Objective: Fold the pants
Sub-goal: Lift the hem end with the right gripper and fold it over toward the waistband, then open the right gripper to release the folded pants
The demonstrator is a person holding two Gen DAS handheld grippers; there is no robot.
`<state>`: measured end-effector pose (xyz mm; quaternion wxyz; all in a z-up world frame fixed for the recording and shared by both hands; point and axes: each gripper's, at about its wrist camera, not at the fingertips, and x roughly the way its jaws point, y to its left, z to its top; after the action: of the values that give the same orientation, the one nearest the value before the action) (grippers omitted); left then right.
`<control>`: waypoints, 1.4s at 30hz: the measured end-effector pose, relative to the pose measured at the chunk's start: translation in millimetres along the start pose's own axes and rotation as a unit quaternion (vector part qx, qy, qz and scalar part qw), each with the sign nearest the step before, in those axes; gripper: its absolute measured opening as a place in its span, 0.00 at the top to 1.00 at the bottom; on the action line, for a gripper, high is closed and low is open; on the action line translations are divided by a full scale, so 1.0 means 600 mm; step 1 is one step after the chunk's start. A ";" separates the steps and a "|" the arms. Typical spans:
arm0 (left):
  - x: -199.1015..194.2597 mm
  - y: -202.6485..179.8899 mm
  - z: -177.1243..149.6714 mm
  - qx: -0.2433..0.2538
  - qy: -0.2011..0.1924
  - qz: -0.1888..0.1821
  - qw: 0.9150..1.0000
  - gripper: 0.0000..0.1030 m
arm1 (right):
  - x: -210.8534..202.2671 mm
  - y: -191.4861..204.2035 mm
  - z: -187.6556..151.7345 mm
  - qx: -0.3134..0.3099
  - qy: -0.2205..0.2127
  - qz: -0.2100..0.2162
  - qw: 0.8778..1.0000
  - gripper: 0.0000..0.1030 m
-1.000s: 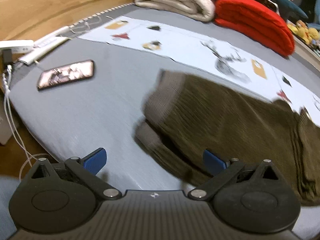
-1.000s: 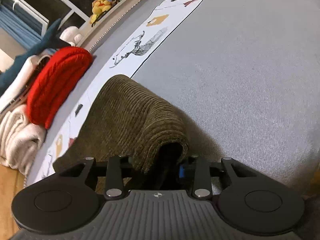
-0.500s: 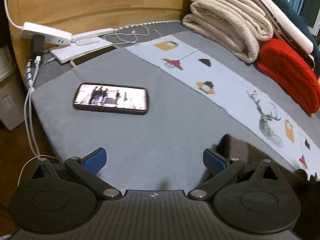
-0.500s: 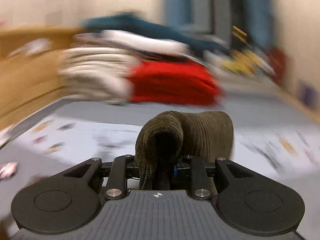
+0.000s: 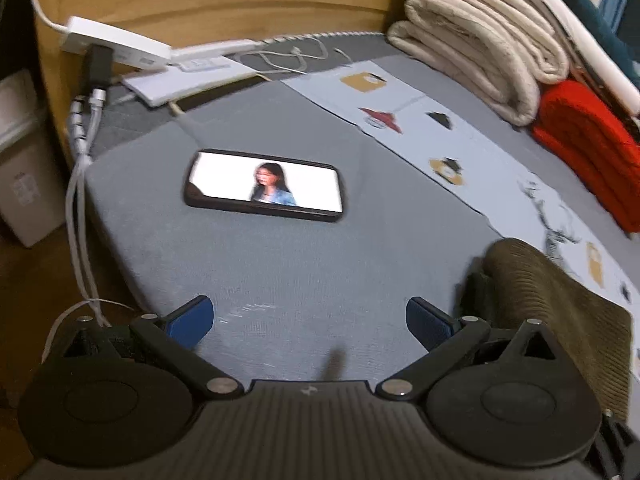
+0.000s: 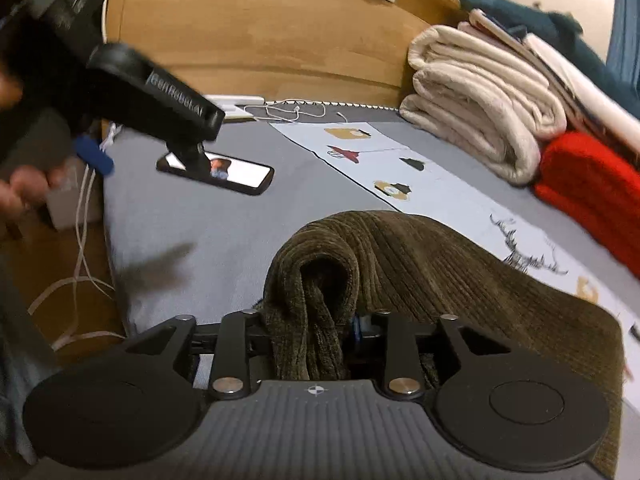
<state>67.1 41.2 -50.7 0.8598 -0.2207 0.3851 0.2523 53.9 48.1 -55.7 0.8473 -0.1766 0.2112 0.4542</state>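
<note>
The pants (image 6: pixel 420 276) are olive-brown ribbed corduroy, thick and soft, lying folded on the grey woven bedcover (image 6: pixel 192 220) with a rounded fold edge facing the smartphone (image 6: pixel 236 174). They lie near the smartphone but clear of it, partly over a pale printed cloth strip (image 6: pixel 440 184) bearing small pictures and a stag drawing.

The smartphone is a flat black slab with rounded corners and a lit screen, lying face up on the bedcover. Beyond it stands a smooth wooden headboard (image 6: pixel 280 32), with a white power strip (image 5: pixel 116 46) and white cables (image 5: pixel 80 200) at its foot. To the far side of the smartphone sit a folded cream fleece blanket (image 6: pixel 480 100) and a red knitted item (image 6: pixel 592 188).

The right gripper (image 6: pixel 316 328) is closed tight on a bunched fold of the pants, corduroy bulging up between its fingers. The left gripper (image 5: pixel 308 316) is spread wide, its blue pads (image 5: pixel 192 316) holding nothing, above bare bedcover on the near side of the smartphone; whether it touches the cover cannot be told.
</note>
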 end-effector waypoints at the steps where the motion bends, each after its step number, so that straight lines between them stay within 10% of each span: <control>1: 0.000 -0.001 -0.001 0.001 0.001 -0.004 1.000 0.00 | 0.004 0.006 -0.003 0.010 -0.001 0.025 1.000 0.42; 4: -0.005 -0.002 -0.003 0.004 -0.013 -0.001 1.000 0.00 | -0.024 0.028 -0.010 0.028 -0.014 0.078 0.996 0.19; 9: -0.019 -0.022 -0.003 0.012 -0.026 -0.045 0.999 0.00 | -0.088 -0.028 -0.016 0.087 -0.027 0.101 0.991 0.38; 14: -0.053 -0.099 -0.022 0.077 -0.057 -0.072 0.993 0.00 | -0.155 -0.108 -0.006 0.133 -0.087 -0.075 0.984 0.46; 20: -0.054 -0.188 -0.079 0.180 -0.053 -0.077 0.979 0.00 | -0.106 -0.116 -0.066 0.168 -0.008 -0.123 0.978 0.48; 25: -0.010 -0.188 -0.121 0.250 -0.031 -0.021 0.967 0.00 | -0.086 -0.062 -0.116 0.151 0.000 -0.128 0.980 0.56; 42: 0.002 -0.104 -0.129 0.264 0.015 -0.068 0.962 0.00 | -0.131 -0.083 -0.103 0.093 0.018 -0.067 0.993 0.53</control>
<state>63.0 -51.3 -86.8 0.8966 -0.0150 0.4353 0.0794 44.6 -63.2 -61.7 0.8845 -0.1189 0.2559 0.3716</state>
